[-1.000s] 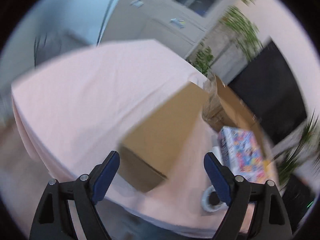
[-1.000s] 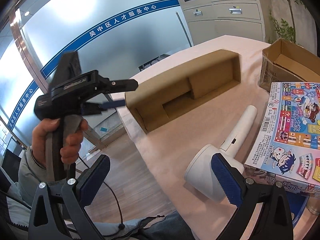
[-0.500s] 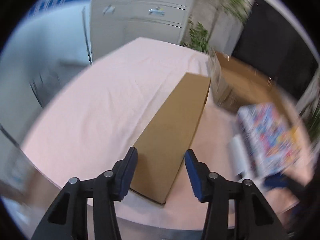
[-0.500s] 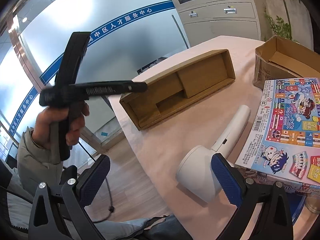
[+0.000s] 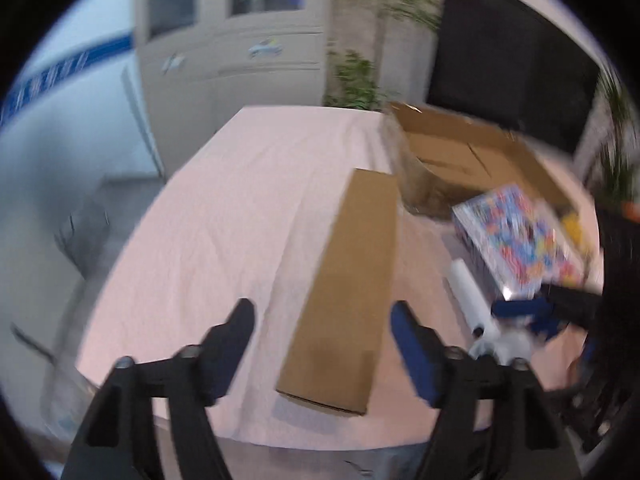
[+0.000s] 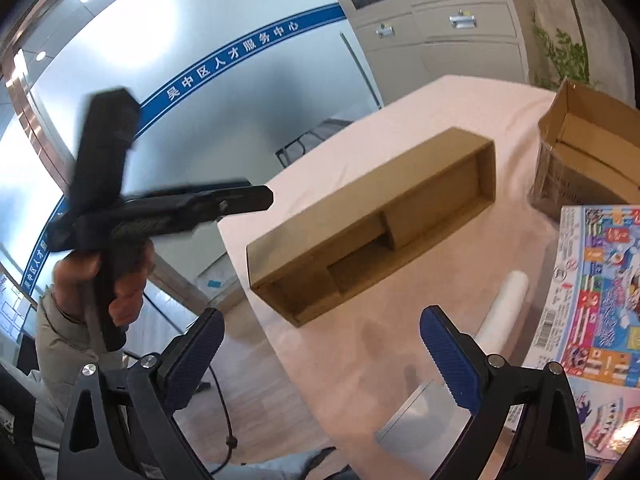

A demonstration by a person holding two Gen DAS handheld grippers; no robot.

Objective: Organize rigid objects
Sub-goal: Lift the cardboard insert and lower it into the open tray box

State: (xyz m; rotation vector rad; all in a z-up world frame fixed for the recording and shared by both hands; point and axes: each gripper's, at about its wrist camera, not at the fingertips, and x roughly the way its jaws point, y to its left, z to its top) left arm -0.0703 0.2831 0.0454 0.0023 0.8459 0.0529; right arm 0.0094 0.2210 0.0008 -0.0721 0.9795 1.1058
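A long brown cardboard tray [image 5: 348, 292] stands on its side on the pink tablecloth, its open face with inner partitions showing in the right wrist view [image 6: 372, 224]. My left gripper [image 5: 322, 328] is open and empty, hovering above the tray's near end. My right gripper [image 6: 320, 344] is open and empty, above the table's near edge. A white hair dryer [image 5: 476, 308] lies to the right of the tray, and its handle shows in the right wrist view [image 6: 506, 300]. A colourful board game box [image 5: 516, 240] lies further right and also shows in the right wrist view [image 6: 596, 292].
An open cardboard box [image 5: 452, 164] stands at the back right, also in the right wrist view [image 6: 580, 160]. The pink table [image 5: 240, 208] stretches to the left. The left hand-held gripper [image 6: 168, 208] appears off the table's left edge. Cabinets and plants stand behind.
My left gripper has swung over the table toward the long tray, narrowed its jaws, then opened them wide again. My right gripper has drawn back slightly; the dryer's head has left its view.
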